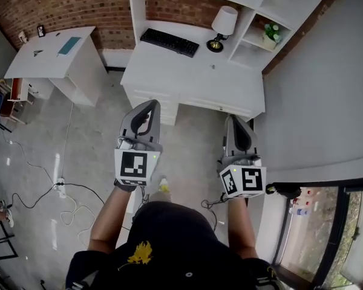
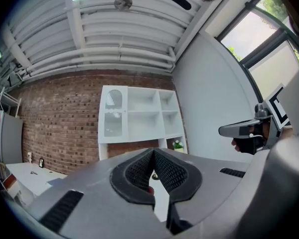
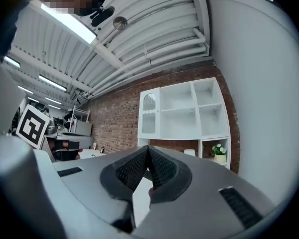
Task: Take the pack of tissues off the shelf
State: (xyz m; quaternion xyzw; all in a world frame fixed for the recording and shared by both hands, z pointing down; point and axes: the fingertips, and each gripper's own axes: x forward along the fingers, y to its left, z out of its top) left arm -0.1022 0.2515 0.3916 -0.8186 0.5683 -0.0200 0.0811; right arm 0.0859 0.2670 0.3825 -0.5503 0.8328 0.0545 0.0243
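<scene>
I see no pack of tissues in any view. The white shelf unit [image 1: 257, 18] stands on the right of a white desk [image 1: 193, 74]; its open compartments [image 2: 142, 114] [image 3: 182, 109] look bare except for a small potted plant [image 1: 270, 35]. My left gripper [image 1: 150, 104] and right gripper [image 1: 232, 119] are held side by side above the floor, short of the desk and pointing at it. Both are shut with nothing between their pads [image 2: 139, 171] [image 3: 162, 168]. The right gripper [image 2: 223, 130] also shows at the right of the left gripper view.
A black keyboard [image 1: 169, 42] and a white table lamp [image 1: 222, 24] sit on the desk. A second white table [image 1: 51, 56] stands at the left against the brick wall. Cables [image 1: 63, 197] trail over the floor at left. A white wall and window [image 1: 317, 222] close the right side.
</scene>
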